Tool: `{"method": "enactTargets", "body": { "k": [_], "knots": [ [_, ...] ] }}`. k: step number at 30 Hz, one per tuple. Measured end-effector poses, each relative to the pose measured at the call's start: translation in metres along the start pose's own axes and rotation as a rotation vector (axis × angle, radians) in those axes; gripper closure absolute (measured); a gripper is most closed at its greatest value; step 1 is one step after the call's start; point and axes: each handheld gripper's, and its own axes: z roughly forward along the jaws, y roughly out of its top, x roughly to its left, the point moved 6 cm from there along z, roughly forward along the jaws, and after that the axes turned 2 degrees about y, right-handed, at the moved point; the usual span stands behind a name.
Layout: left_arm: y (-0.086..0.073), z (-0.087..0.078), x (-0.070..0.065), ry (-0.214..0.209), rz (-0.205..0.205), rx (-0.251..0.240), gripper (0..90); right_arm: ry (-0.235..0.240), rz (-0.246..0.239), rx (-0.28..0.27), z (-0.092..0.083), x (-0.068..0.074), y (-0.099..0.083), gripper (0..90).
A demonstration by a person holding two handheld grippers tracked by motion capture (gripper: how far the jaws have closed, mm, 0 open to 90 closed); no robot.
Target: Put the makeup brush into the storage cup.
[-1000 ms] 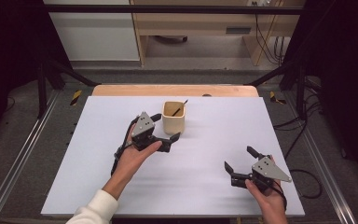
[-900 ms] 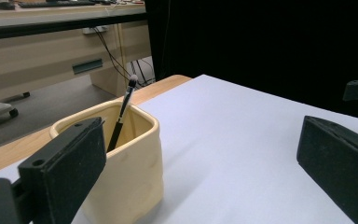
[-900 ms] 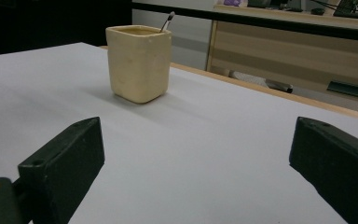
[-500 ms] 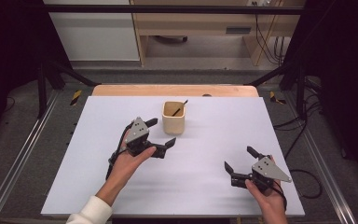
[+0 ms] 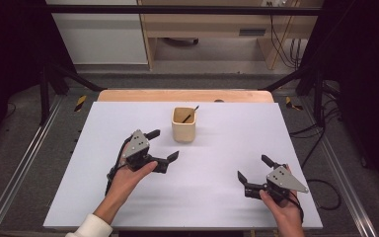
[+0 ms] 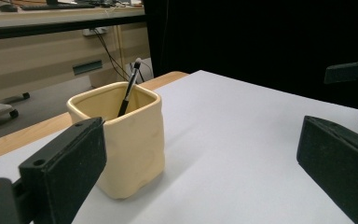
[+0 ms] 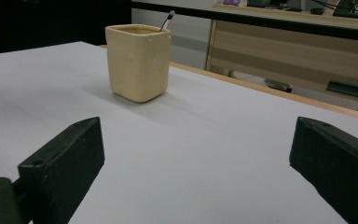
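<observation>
Both the left gripper (image 5: 163, 144) and right gripper (image 5: 254, 169) gape empty; the left gripper view reveals the brush (image 6: 129, 88) leaning inside the cup (image 6: 121, 144).

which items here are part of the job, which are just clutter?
In the job:
- cream cup, on the white table
- thin black brush standing in the cup
- left gripper, open, beside the cup
- right gripper, open, well apart from the cup

Lying about:
- wooden desk behind the table
- cables hanging by the desk
</observation>
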Motion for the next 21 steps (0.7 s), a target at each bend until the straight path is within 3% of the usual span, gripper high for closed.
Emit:
{"method": "enactTargets", "body": {
  "k": [21],
  "knots": [
    [-0.015, -0.033, 0.006, 0.009, 0.015, -0.010, 1.1, -0.001, 0.003, -0.002, 0.000, 0.000, 0.000, 3.2]
  ]
}}
